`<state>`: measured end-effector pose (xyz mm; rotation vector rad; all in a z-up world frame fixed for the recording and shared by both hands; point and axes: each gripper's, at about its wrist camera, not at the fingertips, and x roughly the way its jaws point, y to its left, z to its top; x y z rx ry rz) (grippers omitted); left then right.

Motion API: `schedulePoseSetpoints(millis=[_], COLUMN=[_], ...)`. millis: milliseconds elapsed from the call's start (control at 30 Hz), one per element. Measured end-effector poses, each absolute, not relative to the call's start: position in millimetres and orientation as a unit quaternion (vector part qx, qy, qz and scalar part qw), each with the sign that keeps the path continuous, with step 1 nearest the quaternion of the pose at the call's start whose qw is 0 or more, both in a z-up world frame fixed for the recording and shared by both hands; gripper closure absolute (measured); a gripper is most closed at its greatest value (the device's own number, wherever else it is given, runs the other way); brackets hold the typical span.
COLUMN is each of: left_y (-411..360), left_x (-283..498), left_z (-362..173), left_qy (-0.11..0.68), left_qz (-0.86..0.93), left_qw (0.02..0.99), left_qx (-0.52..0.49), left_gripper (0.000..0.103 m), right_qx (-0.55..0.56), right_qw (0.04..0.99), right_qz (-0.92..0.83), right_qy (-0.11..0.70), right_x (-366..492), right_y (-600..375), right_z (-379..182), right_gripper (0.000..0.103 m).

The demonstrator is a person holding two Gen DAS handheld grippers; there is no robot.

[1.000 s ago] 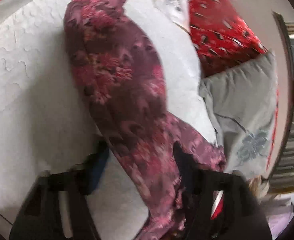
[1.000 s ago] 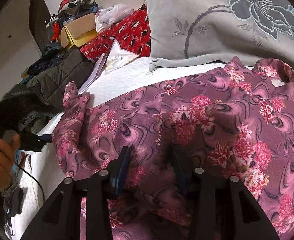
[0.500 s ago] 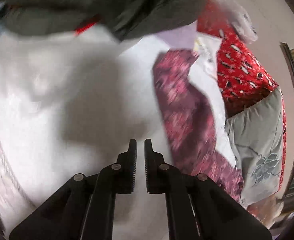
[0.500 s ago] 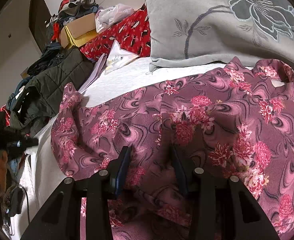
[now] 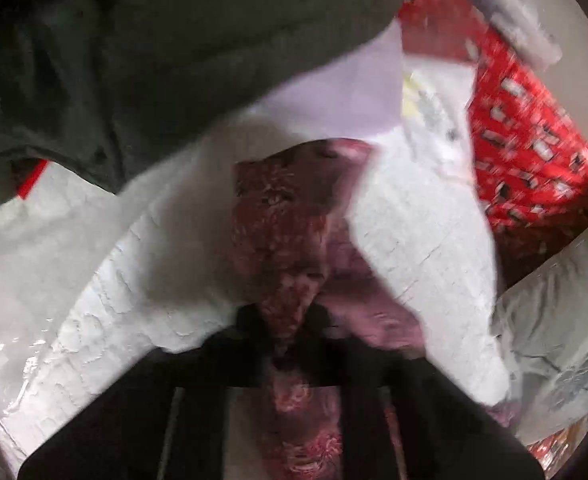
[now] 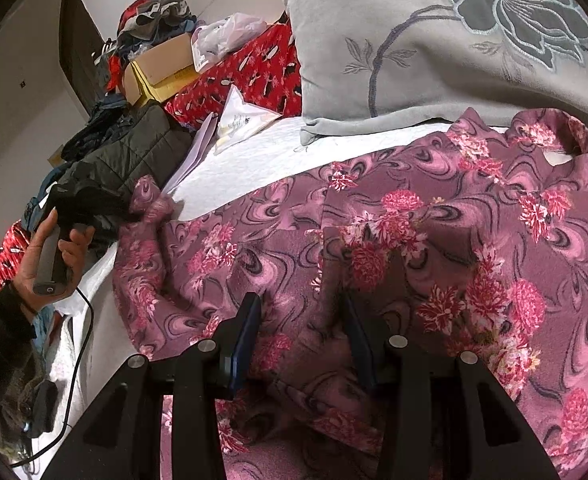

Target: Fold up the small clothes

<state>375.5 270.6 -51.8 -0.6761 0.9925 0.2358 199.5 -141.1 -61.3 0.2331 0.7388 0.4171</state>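
- Left hand-held gripper (image 5: 286,320): jaws have just been closing and now pinch the sleeve end of the floral garment (image 5: 278,216); held by a hand (image 6: 58,256) at the bed's far left edge in the right wrist view.
- Right hand-held gripper (image 6: 301,344): jaws spread partway, a raised fold of the same garment (image 6: 413,248) between them; whether the pads press it cannot be told.
- Floral garment: maroon with pink flowers, spread across the near half of the bed, collar to the right, one sleeve stretched left to the left gripper.
- Open room: a strip of bare white quilted bedspread (image 6: 262,160) between the garment and the pillow.
- Edges: grey pillow (image 6: 433,48) with an embroidered flower just behind the garment; dark padded jacket (image 6: 134,148) and loose papers (image 6: 242,120) at the sleeve end.
- Writing: print on the papers too small to read.
- Room: red patterned cloth (image 6: 254,72), cardboard box (image 6: 162,64), heaped clothes against a pale wall.
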Motion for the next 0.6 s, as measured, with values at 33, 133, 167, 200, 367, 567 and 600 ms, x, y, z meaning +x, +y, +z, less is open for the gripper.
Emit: schedulePoseSetpoints(millis=[33,133,167,200,367,567,600], left_y=[273.7,278.5,283.2,290.8,336.2,340.7,337.7], left_x=[363.2,321.7,312.1,305.5,274.2,252.0,254.7], left_z=[-41.6,-10.6,-8.3,-11.2,-60.3,-78.3,-78.2], left_qy=[0.448,0.405,0.406,0.414,0.447,0.401,0.403], left_qz=[0.117,0.143,0.152,0.154,0.105,0.077,0.073], left_qw=[0.829,0.865,0.866,0.862,0.794,0.781,0.783], left_qx=[-0.313,-0.259,-0.248,-0.249,-0.399,-0.471,-0.468], left_gripper=[0.099,0.099,0.098,0.094,0.086,0.055,0.051], right_qx=[0.114,0.116,0.118,0.119,0.114,0.114,0.114], right_qw=[0.905,0.904,0.904,0.904,0.905,0.905,0.905], right_qz=[0.202,0.204,0.204,0.205,0.201,0.202,0.202], right_qy=[0.358,0.356,0.356,0.356,0.357,0.357,0.357], right_x=[199.7,199.5,199.5,199.5,199.2,199.5,199.6], right_y=[-141.2,-141.9,-142.2,-142.6,-141.0,-141.2,-141.3], right_z=[-61.3,-61.3,-61.5,-61.5,-60.9,-60.9,-60.9], right_gripper=[0.058,0.058,0.058,0.058,0.058,0.058,0.058])
